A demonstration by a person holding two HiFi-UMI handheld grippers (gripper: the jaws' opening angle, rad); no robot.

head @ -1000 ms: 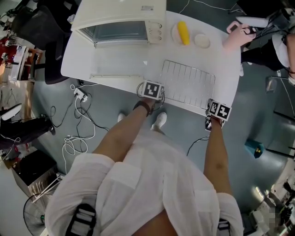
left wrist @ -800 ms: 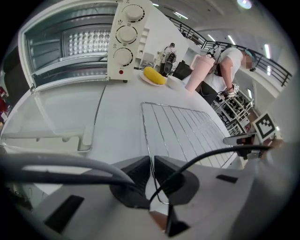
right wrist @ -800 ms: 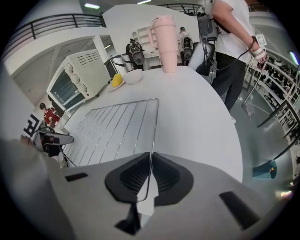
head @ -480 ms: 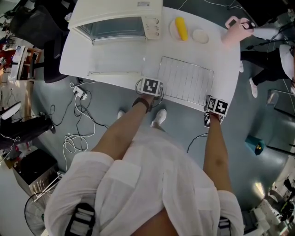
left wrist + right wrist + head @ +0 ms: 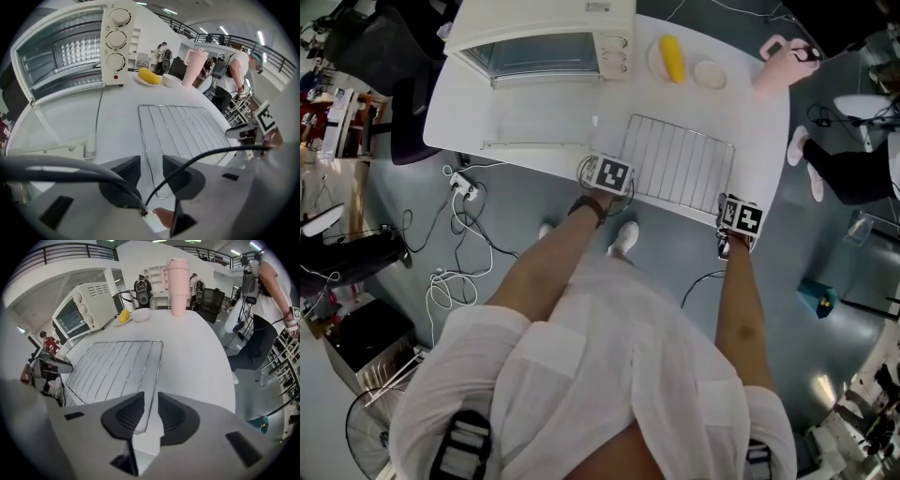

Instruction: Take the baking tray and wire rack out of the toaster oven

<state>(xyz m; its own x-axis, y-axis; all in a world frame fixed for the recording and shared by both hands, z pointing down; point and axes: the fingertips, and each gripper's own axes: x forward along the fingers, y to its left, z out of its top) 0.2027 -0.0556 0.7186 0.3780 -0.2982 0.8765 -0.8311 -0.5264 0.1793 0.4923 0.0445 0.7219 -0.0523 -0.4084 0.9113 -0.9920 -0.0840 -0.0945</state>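
White table (image 5: 534, 122) held the wire rack (image 5: 680, 169) flat at centre right, outside the toaster oven (image 5: 544, 37) at upper left. Left gripper (image 5: 151, 176) and right gripper (image 5: 150, 411) had just been opening, released, rack wire between their jaws. Next, probably, fetching the unseen tray.

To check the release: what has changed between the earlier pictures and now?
The left gripper and the right gripper have just been opening. Their jaws now stand clear of the near corners of the wire rack, which remain between them, so the rack is let go. Unchanged: the rack lies flat on the table, both hands are at its near edge, and the toaster oven stands open.
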